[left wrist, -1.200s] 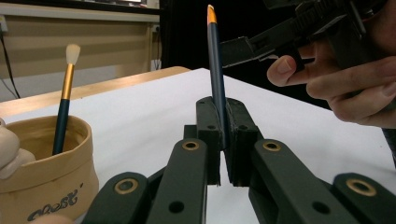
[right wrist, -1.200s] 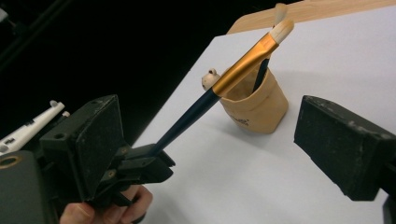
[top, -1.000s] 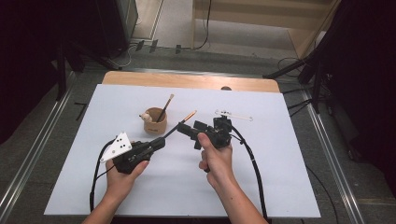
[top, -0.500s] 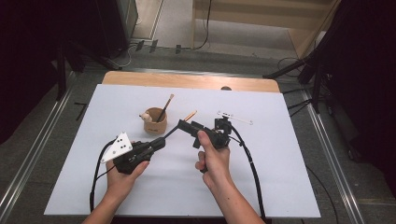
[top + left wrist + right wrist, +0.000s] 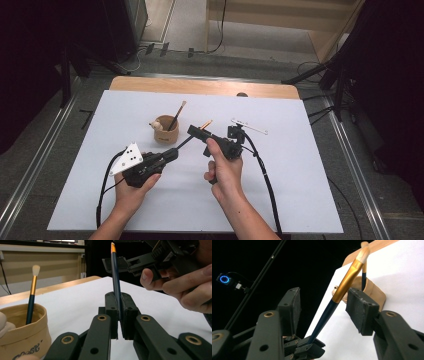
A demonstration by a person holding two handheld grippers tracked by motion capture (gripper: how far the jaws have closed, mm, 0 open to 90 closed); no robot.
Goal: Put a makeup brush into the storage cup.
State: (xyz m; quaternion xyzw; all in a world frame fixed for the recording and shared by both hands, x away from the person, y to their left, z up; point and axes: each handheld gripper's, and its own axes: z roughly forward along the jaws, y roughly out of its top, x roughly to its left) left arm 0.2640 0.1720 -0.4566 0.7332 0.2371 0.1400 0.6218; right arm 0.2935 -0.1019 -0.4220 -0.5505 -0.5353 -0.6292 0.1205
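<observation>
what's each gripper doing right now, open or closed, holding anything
Left gripper: closed on the dark handle of a makeup brush.
Right gripper: open, jaws just been closing around the brush's gold ferrule, pads not yet pressing on it.

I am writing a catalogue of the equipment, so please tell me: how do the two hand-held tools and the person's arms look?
Both tools are black, with linked arms joined by brass-coloured rivets and flat rectangular pads. The left tool carries a white three-cornered plate with dark dots. The right tool bears a small black block on top. A black cable trails from each one. The forearms are bare, without sleeves.
</observation>
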